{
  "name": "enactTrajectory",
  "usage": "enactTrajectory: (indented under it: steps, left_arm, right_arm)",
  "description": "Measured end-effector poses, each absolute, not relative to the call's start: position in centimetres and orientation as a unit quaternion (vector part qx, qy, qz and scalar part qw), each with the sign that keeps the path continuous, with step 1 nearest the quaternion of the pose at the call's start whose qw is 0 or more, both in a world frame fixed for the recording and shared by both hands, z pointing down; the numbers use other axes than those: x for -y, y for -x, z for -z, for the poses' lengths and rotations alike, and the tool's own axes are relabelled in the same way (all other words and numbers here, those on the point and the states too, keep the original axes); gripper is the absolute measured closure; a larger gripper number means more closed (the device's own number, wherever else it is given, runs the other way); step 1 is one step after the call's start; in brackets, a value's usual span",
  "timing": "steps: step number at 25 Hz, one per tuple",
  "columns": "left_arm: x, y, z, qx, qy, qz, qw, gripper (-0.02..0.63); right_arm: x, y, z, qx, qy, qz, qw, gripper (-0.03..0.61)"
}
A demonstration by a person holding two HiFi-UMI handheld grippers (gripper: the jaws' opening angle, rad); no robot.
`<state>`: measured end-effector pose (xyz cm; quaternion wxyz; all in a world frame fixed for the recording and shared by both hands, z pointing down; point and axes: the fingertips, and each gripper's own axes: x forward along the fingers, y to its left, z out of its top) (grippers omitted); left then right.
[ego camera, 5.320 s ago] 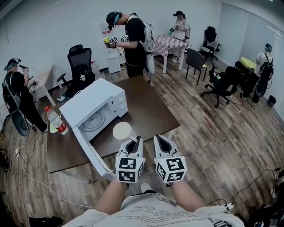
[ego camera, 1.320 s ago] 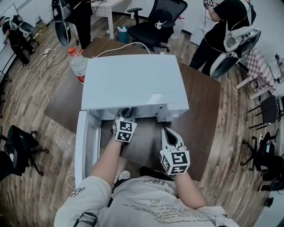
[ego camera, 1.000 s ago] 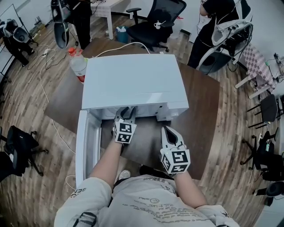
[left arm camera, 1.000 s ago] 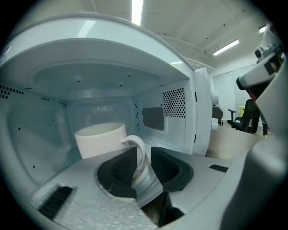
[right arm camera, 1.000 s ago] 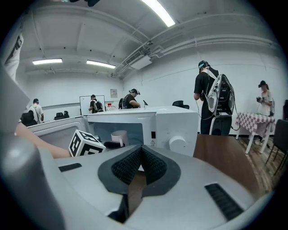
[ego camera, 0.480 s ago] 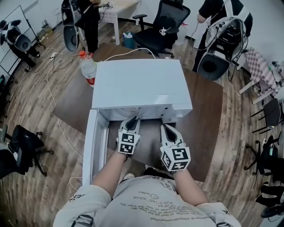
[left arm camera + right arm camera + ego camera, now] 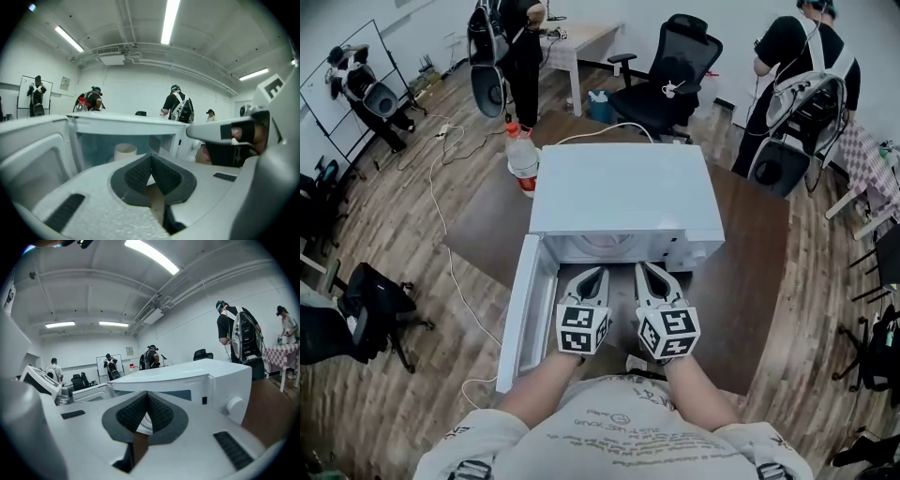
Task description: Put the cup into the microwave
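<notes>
While left gripper (image 7: 598, 273) and right gripper (image 7: 643, 269) fingers touch (empty), microwave (image 7: 623, 192) hides cup (image 7: 125, 151) overhead.

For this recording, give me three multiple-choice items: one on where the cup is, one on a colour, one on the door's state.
1. Where is the cup relative to the microwave?
A. on top of it
B. inside it
C. beside it

2. What colour is the microwave?
A. black
B. white
C. red

3. How is the microwave door?
A. swung open
B. fully shut
C. missing

Answers:
1 B, the left gripper view shows the cup standing in the cavity.
2 B, its top and sides are white in the head view.
3 A, the door stands out toward the person at the cavity's left.
</notes>
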<state>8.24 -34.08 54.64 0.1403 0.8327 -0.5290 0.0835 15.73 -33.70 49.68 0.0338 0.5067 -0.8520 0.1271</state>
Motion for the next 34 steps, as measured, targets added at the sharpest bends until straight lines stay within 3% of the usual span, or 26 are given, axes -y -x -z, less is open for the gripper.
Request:
enactTrajectory:
  steps: [5,10,19,34]
  left_arm:
    - [33.0,-6.5,-49.8,0.546,-0.828,-0.07,0.104,0.6]
    - [32.2,-5.8,-48.0,0.55,-0.827,-0.079,0.089,0.6]
    - [31.6,-5.3,-47.6,0.555,-0.826,-0.071,0.075,0.6]
    - [33.3,-4.8,-48.6,0.568,-0.813,-0.069,0.104,0.6]
  right_arm:
    - [33.3,-13.6,-47.6,0.864,-0.492,-0.11,-0.001,0.571]
    - [32.9,-12.1,-46.1,0.871,-0.487,-0.055,0.019,0.571]
    - [32.7,-12.0,-46.3,0.869,-0.49,-0.071,0.016,0.571]
    - [33.3,-12.8,-47.7,0.868,-0.489,-0.078,0.037,0.571]
